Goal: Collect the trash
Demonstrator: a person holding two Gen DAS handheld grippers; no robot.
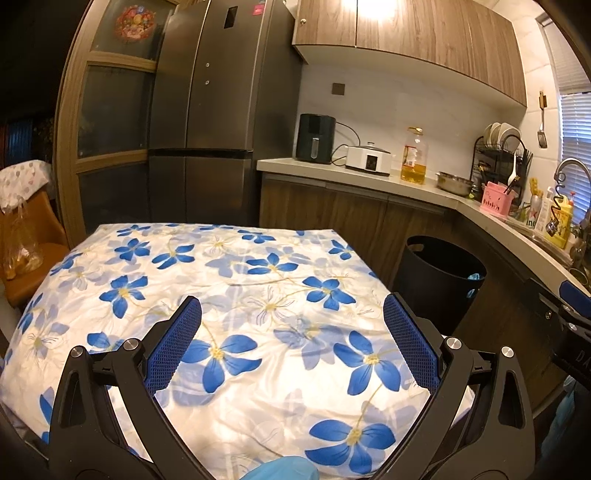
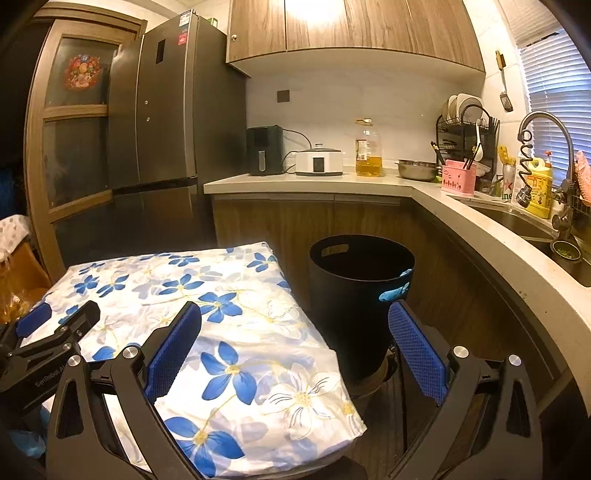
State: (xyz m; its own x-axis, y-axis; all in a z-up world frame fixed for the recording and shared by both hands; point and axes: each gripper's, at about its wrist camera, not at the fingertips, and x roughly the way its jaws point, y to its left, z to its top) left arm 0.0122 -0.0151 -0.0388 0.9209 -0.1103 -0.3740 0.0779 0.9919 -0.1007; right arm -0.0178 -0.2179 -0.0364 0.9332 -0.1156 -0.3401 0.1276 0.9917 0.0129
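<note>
Table (image 1: pixel 229 280) bare of trash; blue scraps (image 2: pixel 395 291) at bin (image 2: pixel 354 295) rim. Left gripper (image 1: pixel 291 343), right gripper (image 2: pixel 295 343): fingers spread, empty. Task seemingly near done.

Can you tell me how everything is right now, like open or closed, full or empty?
left gripper: open, holding nothing
right gripper: open, holding nothing
trash bin: upright, no lid, something blue at its rim
fridge: doors shut
oil bottle: upright, partly full
upper cabinets: shut
</note>
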